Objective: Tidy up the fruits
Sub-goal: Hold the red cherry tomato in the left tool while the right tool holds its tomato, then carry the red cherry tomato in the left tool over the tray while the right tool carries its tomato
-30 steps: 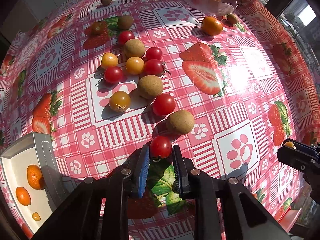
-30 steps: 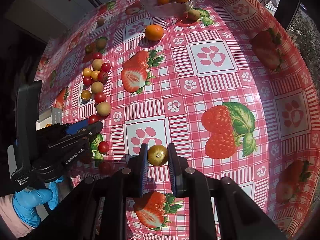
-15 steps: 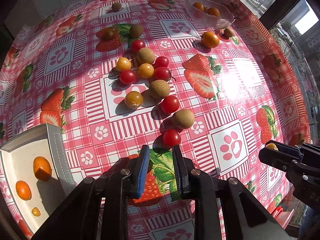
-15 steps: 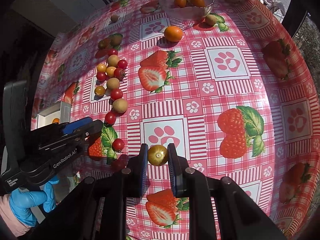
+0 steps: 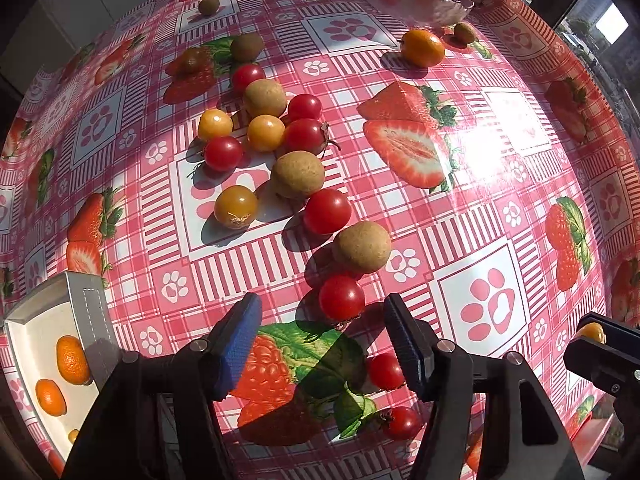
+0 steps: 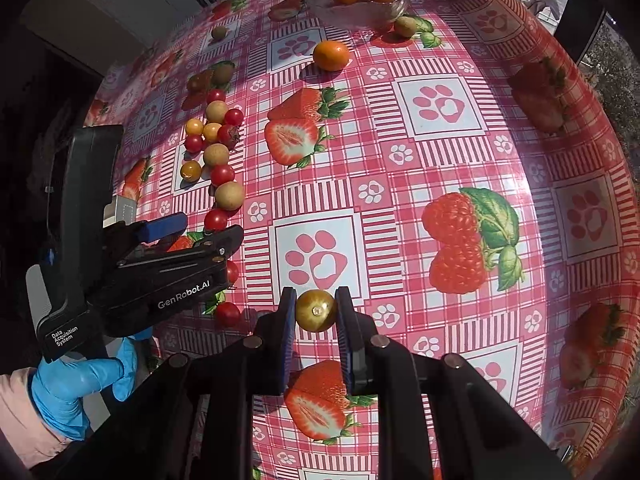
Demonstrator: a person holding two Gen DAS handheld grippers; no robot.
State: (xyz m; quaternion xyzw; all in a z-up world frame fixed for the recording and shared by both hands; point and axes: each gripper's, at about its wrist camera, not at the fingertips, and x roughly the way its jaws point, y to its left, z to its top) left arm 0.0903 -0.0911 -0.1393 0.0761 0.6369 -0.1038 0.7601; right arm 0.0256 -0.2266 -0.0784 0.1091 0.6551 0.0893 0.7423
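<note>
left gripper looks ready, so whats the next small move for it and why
Probably ease the left gripper forward and shut it on the red cherry tomato. Its jaws stand open and empty, and that tomato sits just ahead between the fingertips, nearest of the loose fruit.

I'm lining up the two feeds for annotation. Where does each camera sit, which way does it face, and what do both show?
Left wrist: on the left gripper, looking along its open fingers at a red cherry tomato and the fruit cluster; the right gripper's tip shows at right.
Right wrist: on the right gripper, facing its held yellow-brown tomato; the gloved left hand shows.
Shared: glass bowl, kumquat, tablecloth.
</note>
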